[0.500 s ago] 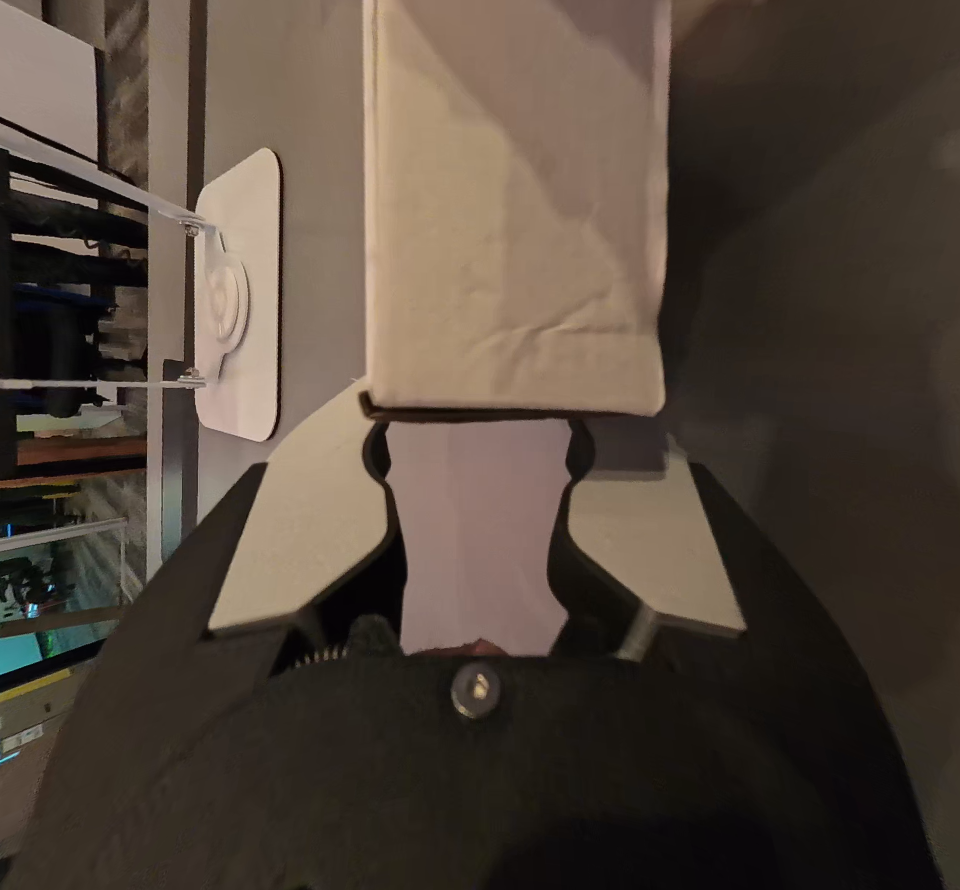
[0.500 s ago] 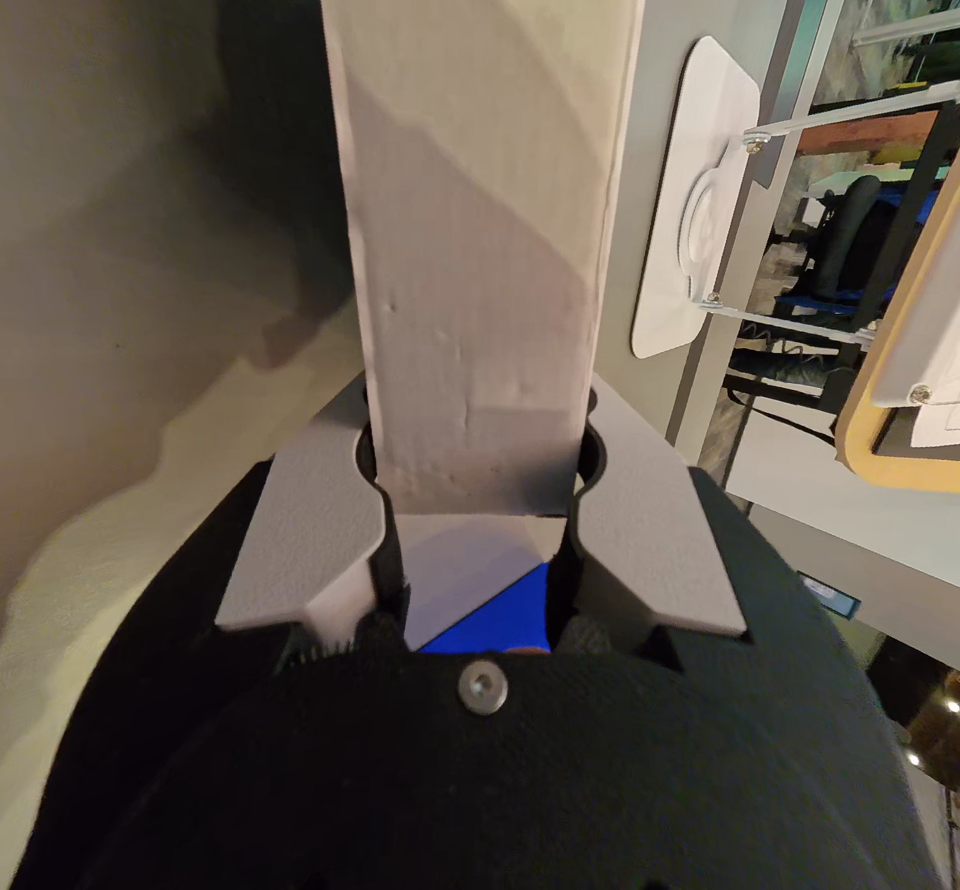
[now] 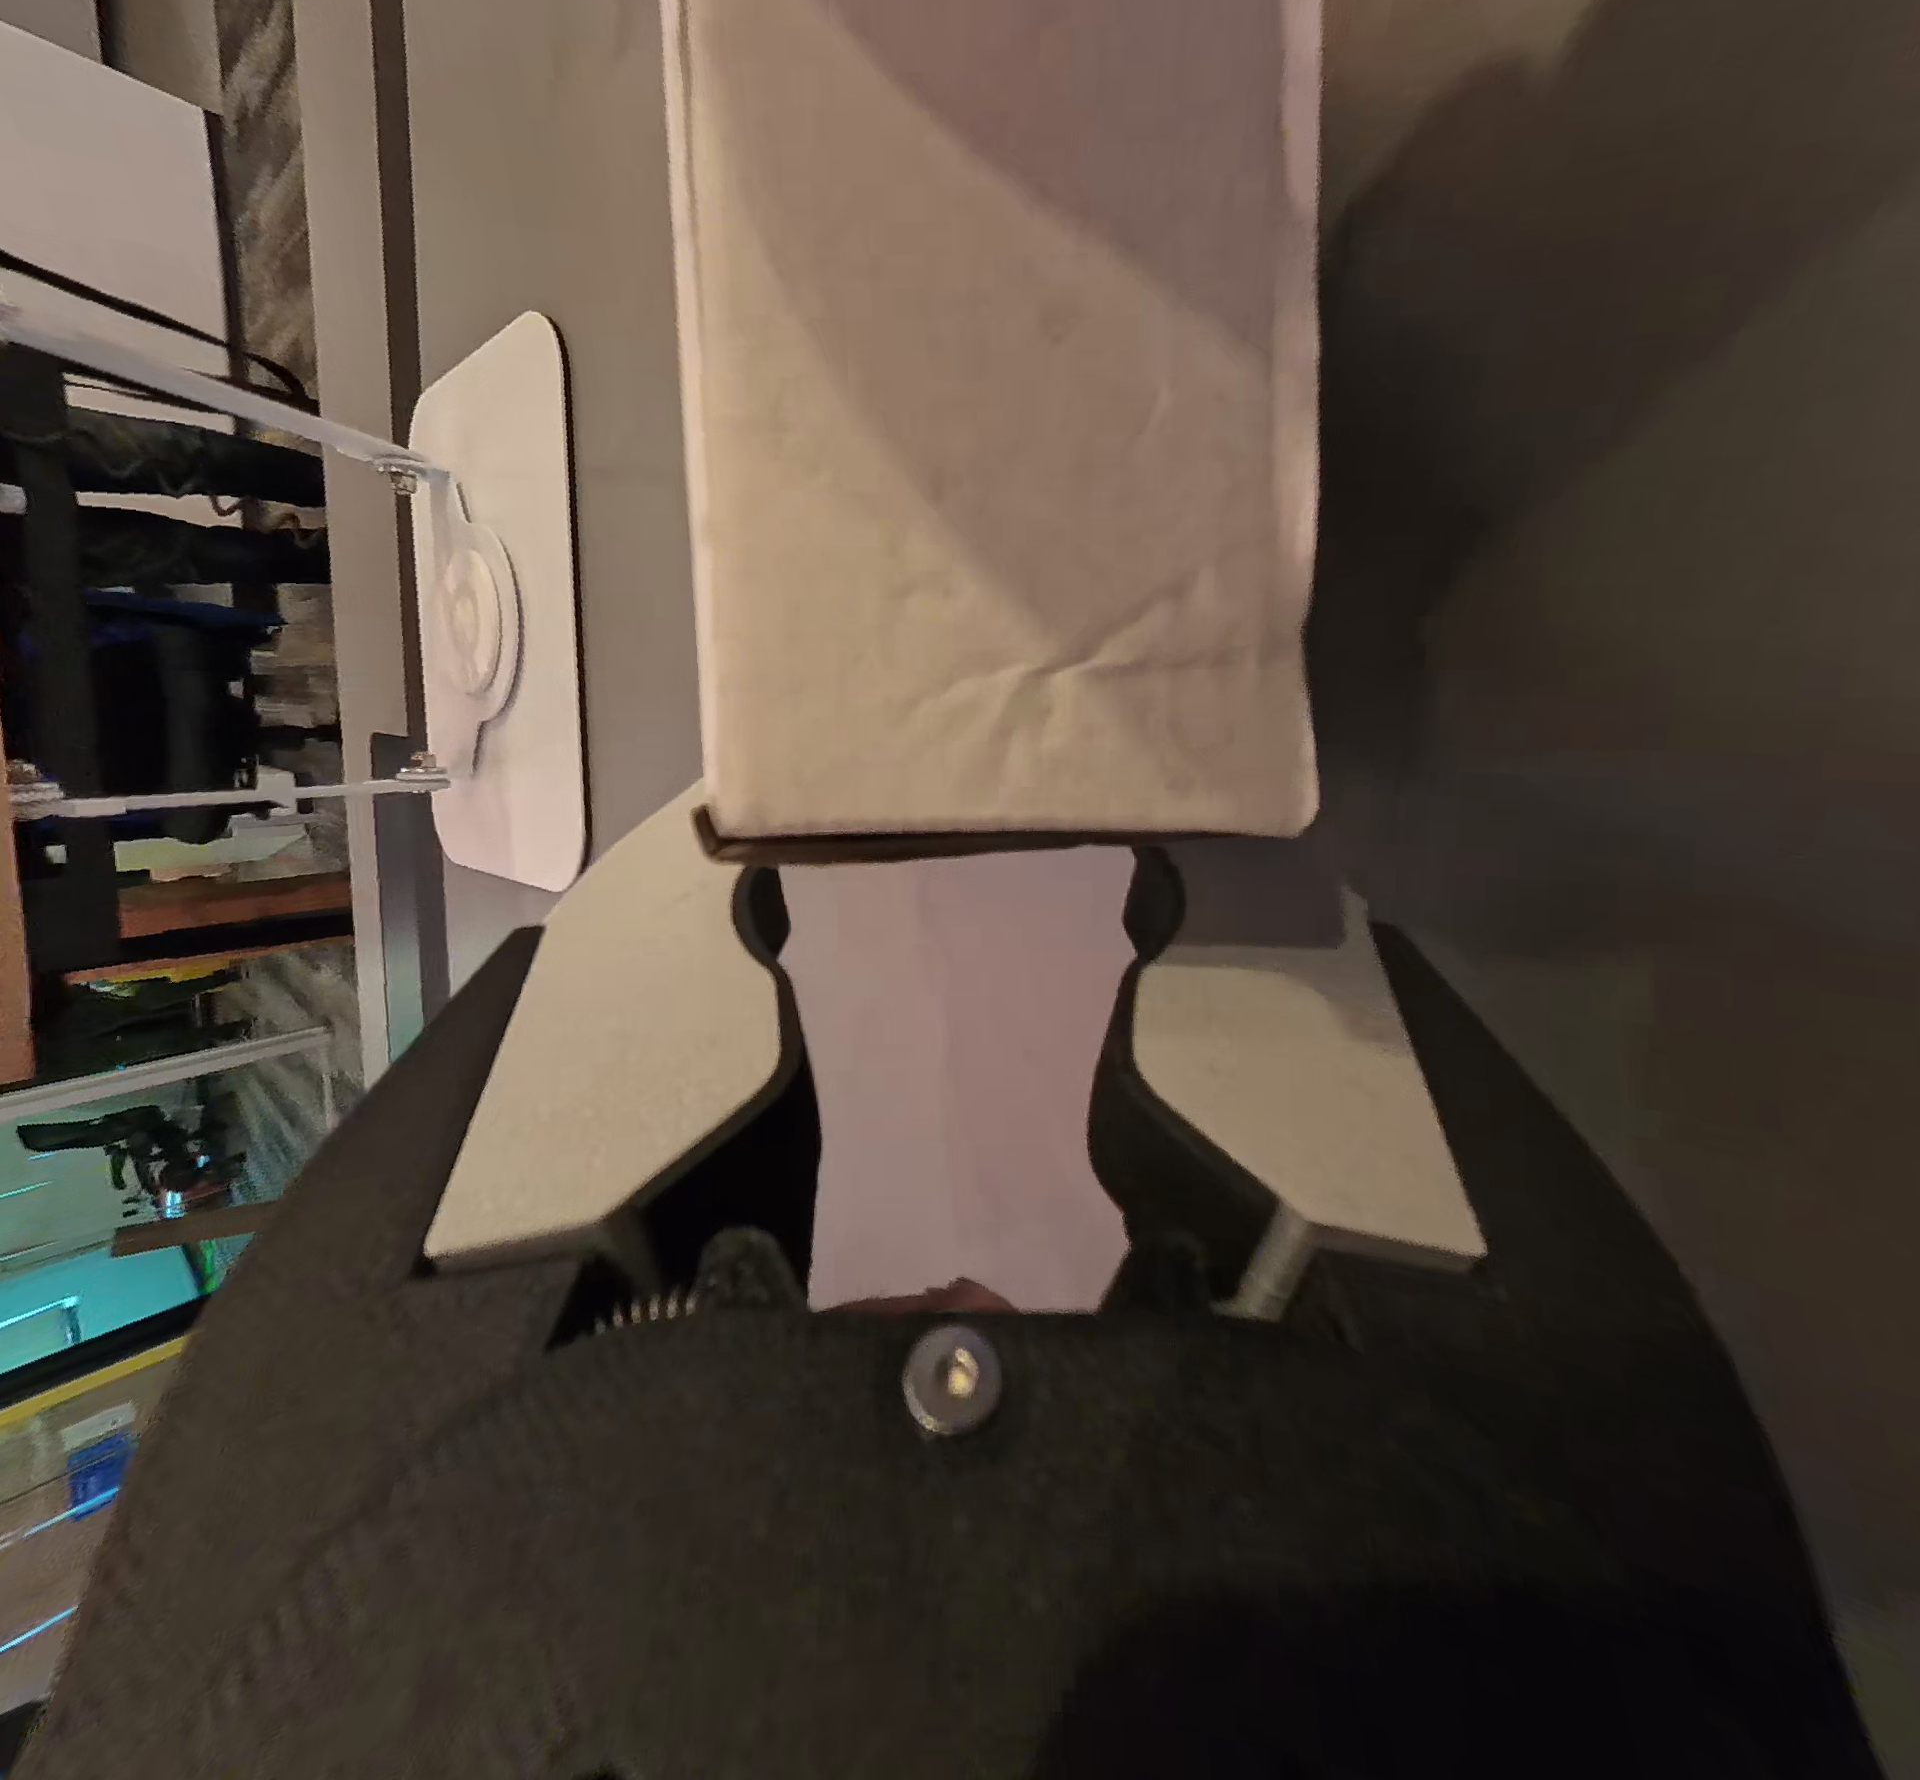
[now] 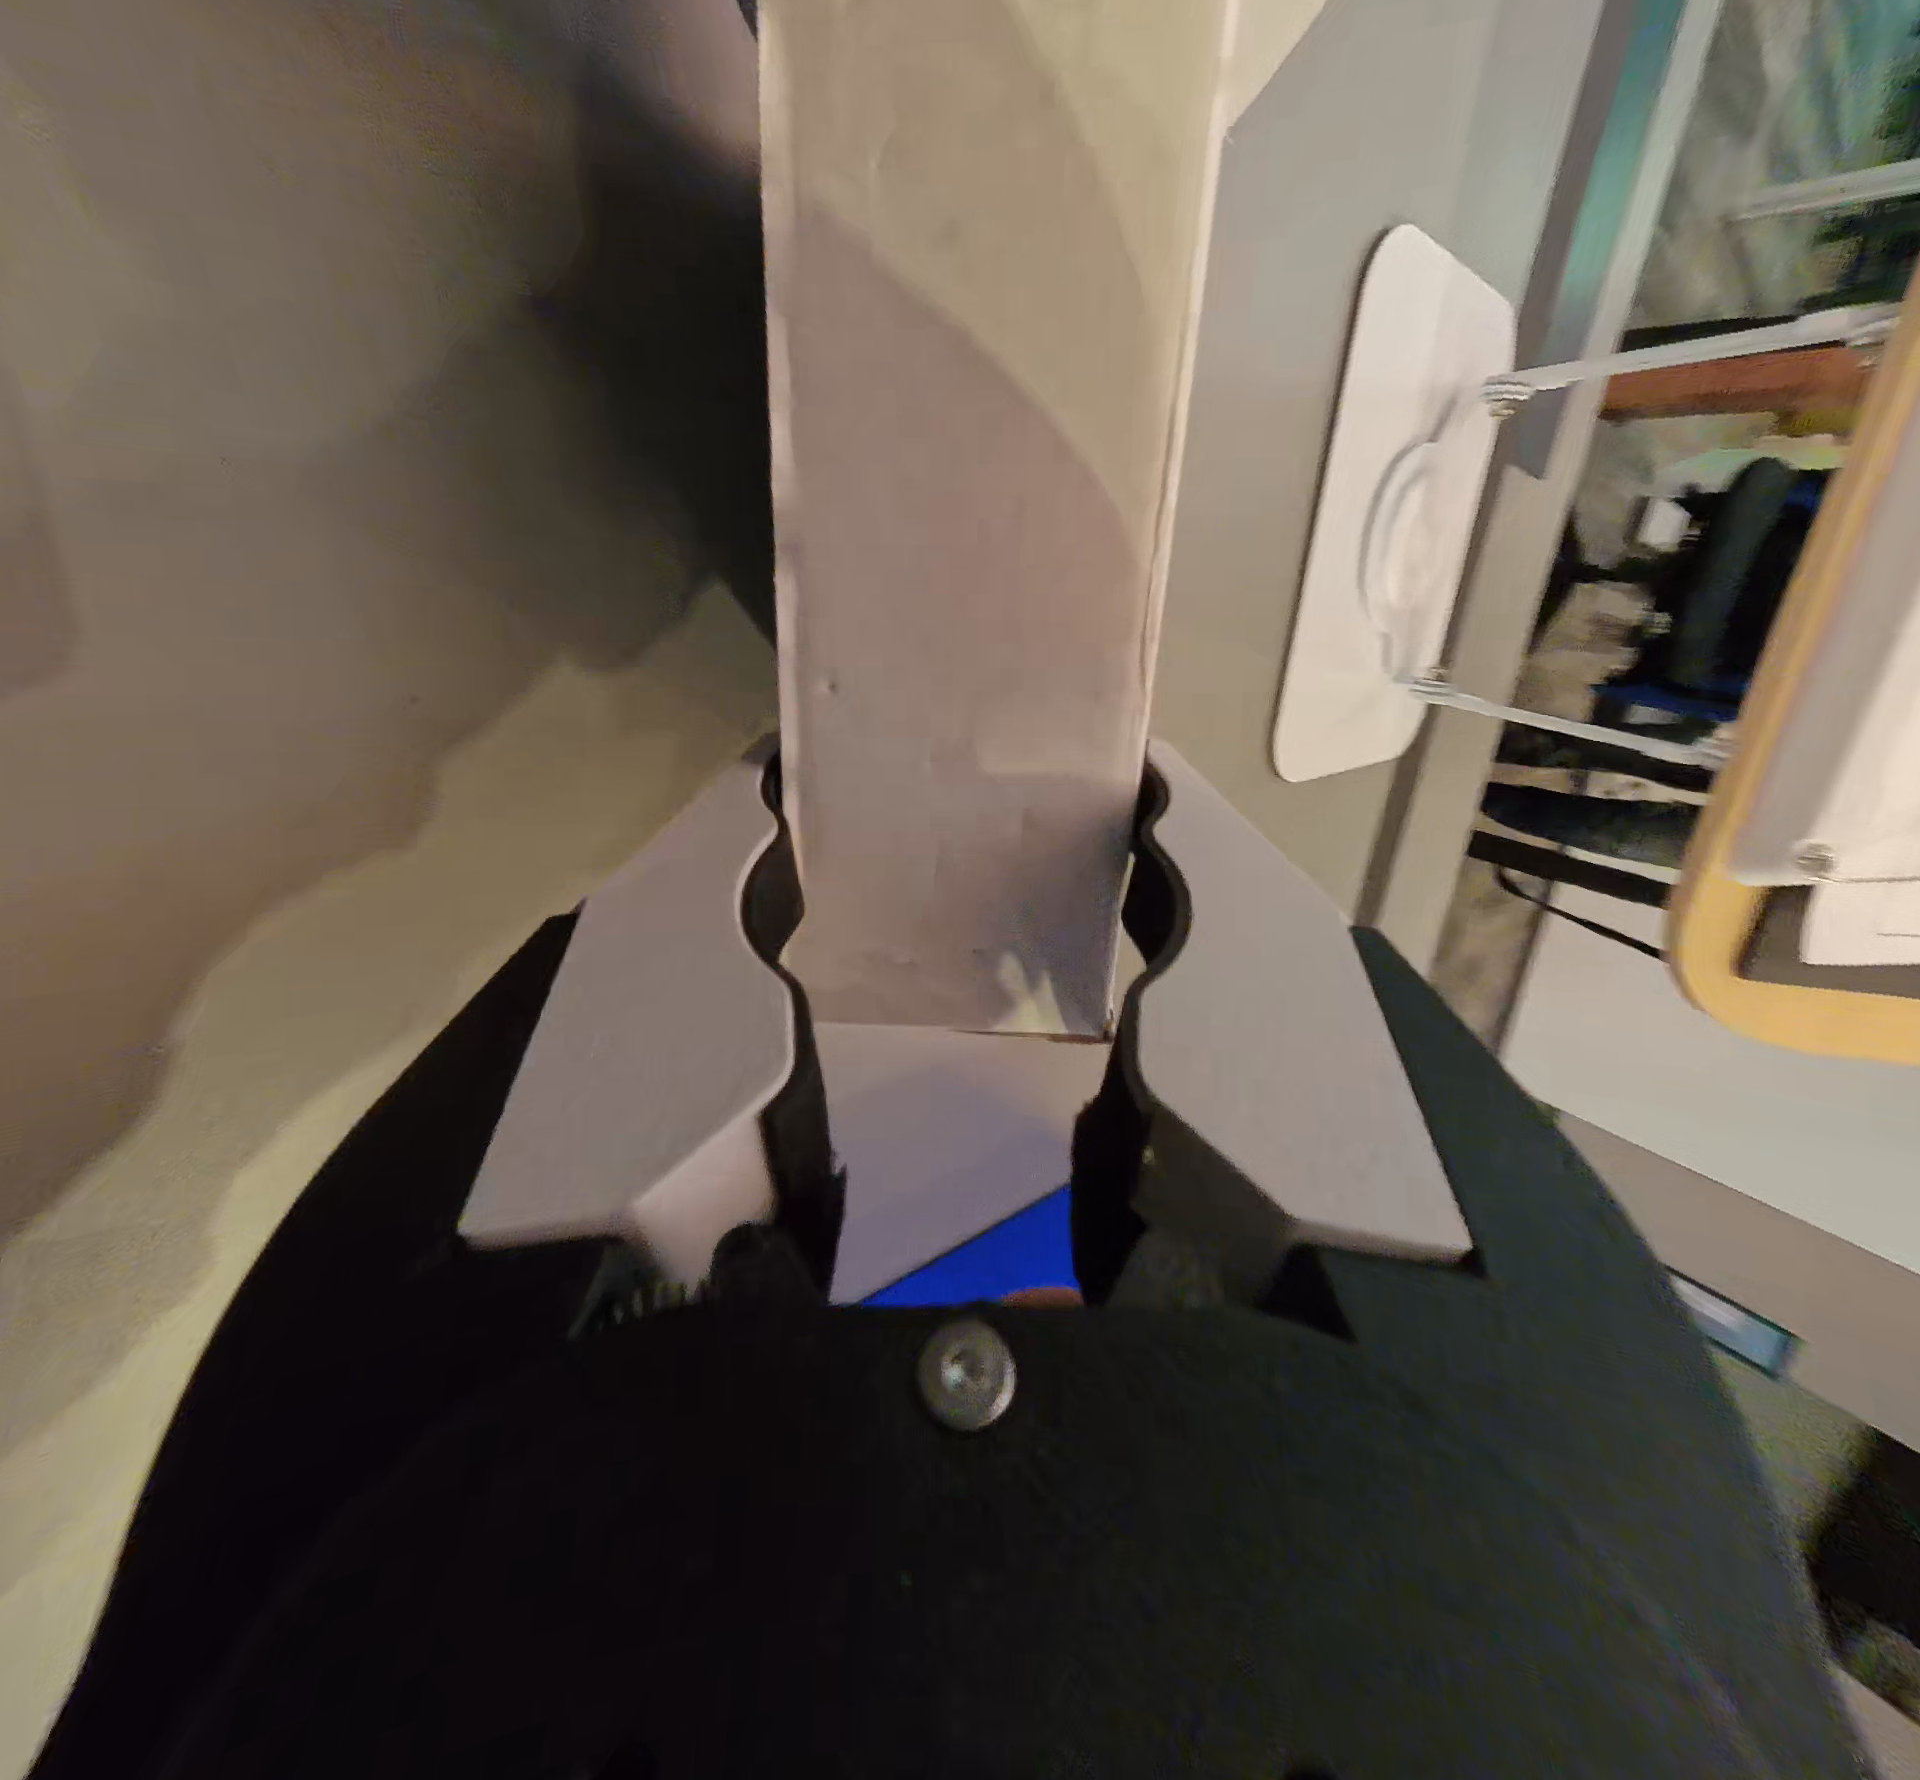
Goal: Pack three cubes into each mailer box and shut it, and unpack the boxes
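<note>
A: While both cameras sit tipped on their side, what have you got in your left claw [image 3: 956,909]?

B: You have the white mailer box [image 3: 997,400] in front of it. The box's near end is wider than the gap; a white panel runs back from it between the two fingers [image 3: 623,1076]. Whether the pads bear on that panel, I cannot tell. The jaws stand part-way apart, neither wide nor closed.

A: And your right claw [image 4: 961,909]?

B: You see the same mailer box [image 4: 966,504] from its other end. The narrow end sits between the wavy inner edges of the fingers [image 4: 1278,1055], touching or nearly so on both sides. Clamped on the box, by the look of it. A white flap and a patch of blue [image 4: 997,1252] show deep in the gap behind the box's end; what the blue thing is, I cannot tell.

A: Where is the box relative to the worktop?

B: The grey worktop [image 3: 613,172] runs up the left of your left view and the right of your right view, so the box is held clear of it, spanning between the two claws. A white rounded plate [image 4: 1392,525] with thin metal struts bolted to it lies on the worktop near its edge. Left view shows the same plate [image 3: 509,608].

A: Anything else?

B: Blurred shelving and clutter beyond the worktop's edge. A wood-rimmed board [image 4: 1808,795] at the right of your right view.
</note>
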Available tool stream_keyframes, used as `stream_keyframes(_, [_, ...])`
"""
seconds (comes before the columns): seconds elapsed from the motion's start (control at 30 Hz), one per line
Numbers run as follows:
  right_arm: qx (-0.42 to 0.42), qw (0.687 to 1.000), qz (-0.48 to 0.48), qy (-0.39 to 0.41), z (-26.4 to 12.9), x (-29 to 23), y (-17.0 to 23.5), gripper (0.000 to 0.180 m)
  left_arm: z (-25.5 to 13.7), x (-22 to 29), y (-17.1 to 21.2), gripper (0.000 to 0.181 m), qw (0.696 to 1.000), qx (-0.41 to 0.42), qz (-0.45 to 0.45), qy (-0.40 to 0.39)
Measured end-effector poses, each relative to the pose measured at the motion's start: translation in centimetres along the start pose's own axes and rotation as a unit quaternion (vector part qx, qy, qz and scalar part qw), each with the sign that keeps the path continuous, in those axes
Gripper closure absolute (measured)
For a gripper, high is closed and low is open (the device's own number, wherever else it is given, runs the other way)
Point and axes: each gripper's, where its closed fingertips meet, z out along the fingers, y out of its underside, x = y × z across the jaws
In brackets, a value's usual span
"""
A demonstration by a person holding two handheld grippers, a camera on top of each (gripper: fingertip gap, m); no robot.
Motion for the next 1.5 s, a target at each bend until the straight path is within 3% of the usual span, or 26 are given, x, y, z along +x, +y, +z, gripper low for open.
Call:
stream_keyframes(0.47, [0.087,0.978,0.095,-0.163,-1.4,-0.8,-0.5,0.115,-0.1,0.1,-0.2,0.119,1.0,-0.012,0.013,-0.01])
stream_keyframes(0.67, [0.113,0.95,0.152,-0.249,-2.3,-0.8,-0.9,0.108,-0.1,0.1,-0.3,0.119,0.999,-0.013,0.026,-0.017])
stream_keyframes(0.83, [0.129,0.903,0.211,-0.352,-3.7,-0.6,-1.3,0.101,-0.1,0.2,-0.4,0.119,0.999,-0.014,0.039,-0.028])
stream_keyframes(0.9, [0.144,0.886,0.226,-0.378,-4.6,0.0,-1.6,0.11,0.0,0.1,-0.3,0.119,0.998,-0.02,0.05,-0.039])
stream_keyframes(0.93, [0.17,0.874,0.235,-0.39,-5.5,0.6,-2.1,0.129,0.0,0.1,-0.3,0.119,0.998,-0.019,0.051,-0.041])
stream_keyframes(0.97, [0.199,0.863,0.248,-0.391,-6.4,1.6,-2.6,0.16,0.0,0.0,-0.3,0.119,0.997,-0.018,0.056,-0.046])
stream_keyframes(1.0, [0.202,0.867,0.249,-0.382,-6.5,2.1,-2.4,0.169,0.0,0.0,-0.3,0.119,0.997,-0.015,0.064,-0.052])
stream_keyframes(1.17, [0.18,0.898,0.241,-0.321,-6.0,2.7,-2.0,0.176,0.0,0.1,-0.3,0.119,0.996,-0.012,0.067,-0.054])
stream_keyframes(1.27, [0.178,0.895,0.265,-0.311,-5.8,2.6,-1.9,0.179,-0.2,0.4,-0.3,0.119,0.997,-0.013,0.067,-0.047])
stream_keyframes(1.37, [0.186,0.883,0.297,-0.312,-5.8,2.5,-1.9,0.179,-0.7,1.5,-0.1,0.105,0.998,-0.034,0.045,0.004])
stream_keyframes(1.5, [0.188,0.877,0.324,-0.302,-5.8,2.5,-1.8,0.178,-0.9,2.1,0.5,0.095,0.998,-0.039,0.044,0.006])
